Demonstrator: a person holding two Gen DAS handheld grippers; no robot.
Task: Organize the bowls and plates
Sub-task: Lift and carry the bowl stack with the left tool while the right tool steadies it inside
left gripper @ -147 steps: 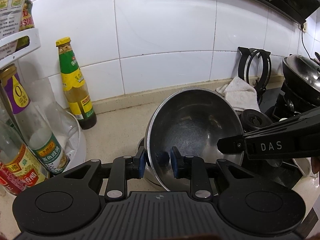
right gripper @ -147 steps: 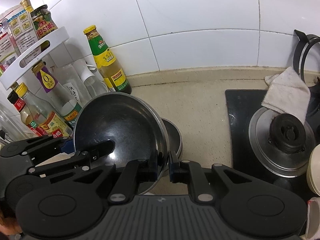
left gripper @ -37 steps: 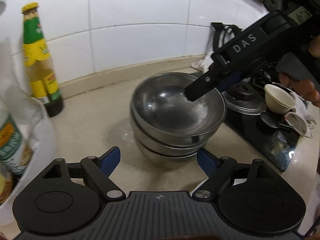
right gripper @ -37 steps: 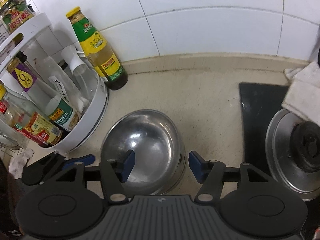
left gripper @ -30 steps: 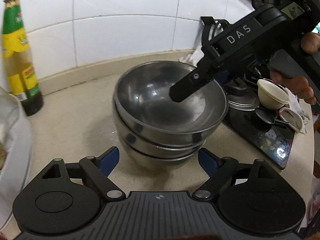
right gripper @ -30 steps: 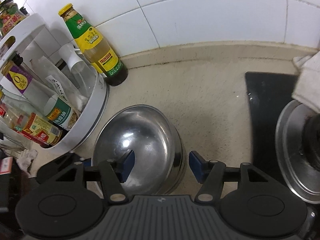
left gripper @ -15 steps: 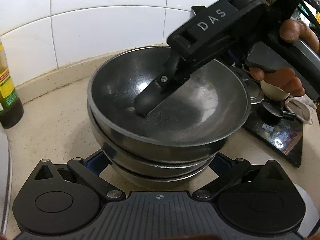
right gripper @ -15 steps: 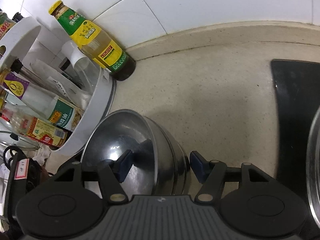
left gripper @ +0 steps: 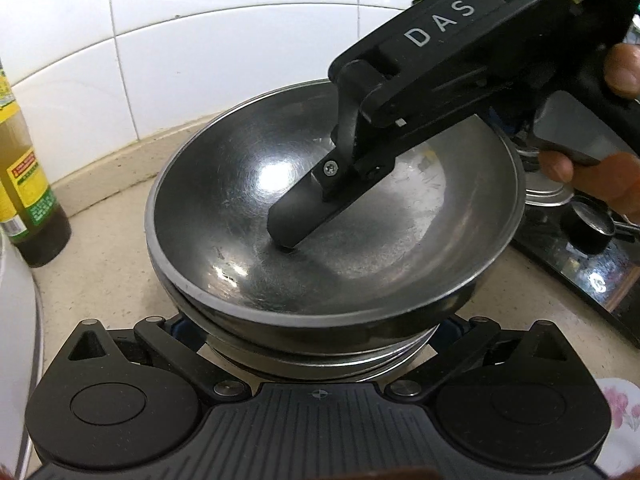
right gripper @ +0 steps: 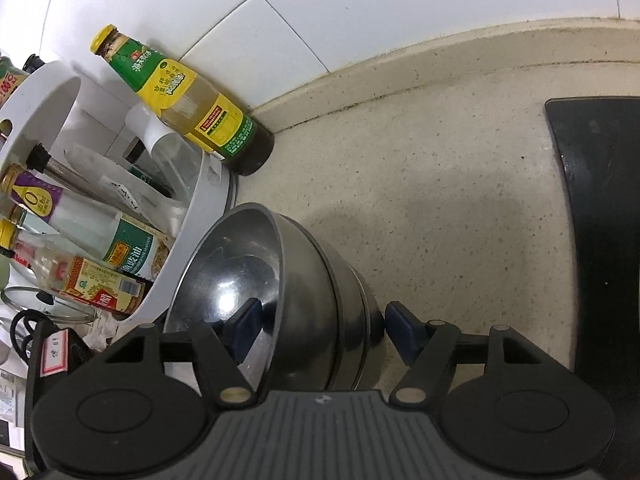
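Since the earlier frames I have brought both tools down onto the nested steel bowls, which now fill the near part of each view instead of sitting further off.

Through my left wrist camera, the stack of bowls (left gripper: 336, 216) stands on the surface just beside the black hob (left gripper: 592, 276), with the sauce bottle (left gripper: 28, 184) well off toward the tiled wall. My left gripper (left gripper: 312, 322) is spread as wide as it goes, its fingers straddling the lower bowls from either side; their tips are hidden under the rims, so I cannot tell whether they touch. One finger (left gripper: 308, 212) of my right tool reaches down into the top bowl.

Through my right wrist camera, my right gripper (right gripper: 324, 330) is released and has just been opening further. Its left finger sits inside the top bowl (right gripper: 240, 276), the right one outside the stack, clear of the wall. The white bottle rack (right gripper: 188, 248) stands right against the bowls.

I judge the stacking finished and this the settling or shifting step. Next I would close the left fingers evenly on the lower bowls, keeping the stack level so nothing slides.
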